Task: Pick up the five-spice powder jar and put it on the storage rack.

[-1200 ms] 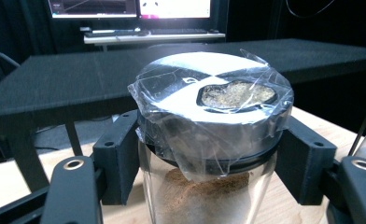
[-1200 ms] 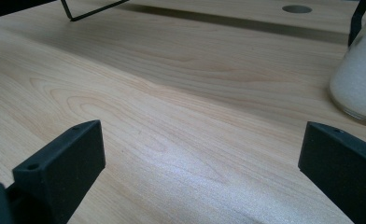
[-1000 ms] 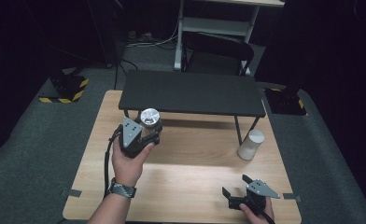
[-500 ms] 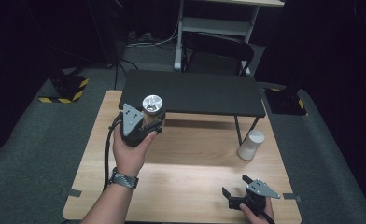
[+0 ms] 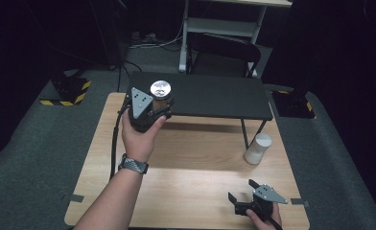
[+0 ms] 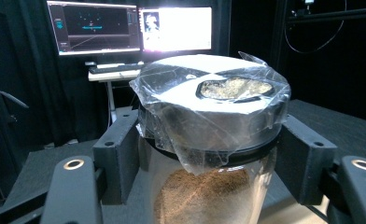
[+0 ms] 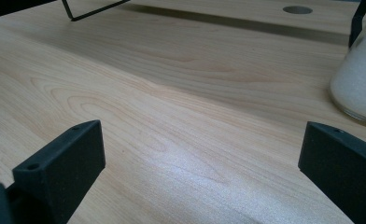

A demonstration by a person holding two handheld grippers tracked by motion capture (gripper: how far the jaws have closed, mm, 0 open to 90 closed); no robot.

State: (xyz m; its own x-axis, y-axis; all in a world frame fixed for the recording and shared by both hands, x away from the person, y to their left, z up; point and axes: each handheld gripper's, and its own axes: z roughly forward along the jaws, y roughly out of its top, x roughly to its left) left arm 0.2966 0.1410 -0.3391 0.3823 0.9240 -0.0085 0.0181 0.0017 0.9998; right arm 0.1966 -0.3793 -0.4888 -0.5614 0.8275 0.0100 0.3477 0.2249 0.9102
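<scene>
The left hand-held gripper (image 5: 158, 106) is up in the air at the front left corner of the black shelf riser (image 5: 210, 96), and its jaws are clamped on a clear glass jar (image 5: 160, 91) just under the lid. From the left gripper view the jar (image 6: 214, 154) shows brown powder inside, a grey metal lid, and crinkled plastic film stretched over the top; a torn patch on the lid has something pale beneath it, hard to make out, and no label or writing can be read on the jar. Behind it glow two monitors (image 6: 134, 28) with graphs and windows, their text too small to read, above a keyboard (image 6: 116, 69) on a stand. Down at the near right edge of the wooden worktop (image 5: 186, 177), the right hand-held gripper (image 5: 241, 191) sits low with its jaws spread wide and nothing between them; the right gripper view has it (image 7: 200, 163) just over bare wood grain. A second jar (image 5: 258, 148) with white grains stands on the worktop by the riser's right legs, well apart from the held jar, and its rounded base (image 7: 358, 79) bears no lettering. Yellow-and-black hazard tape (image 5: 66, 93) marks a block on the grey carpet to the left.
</scene>
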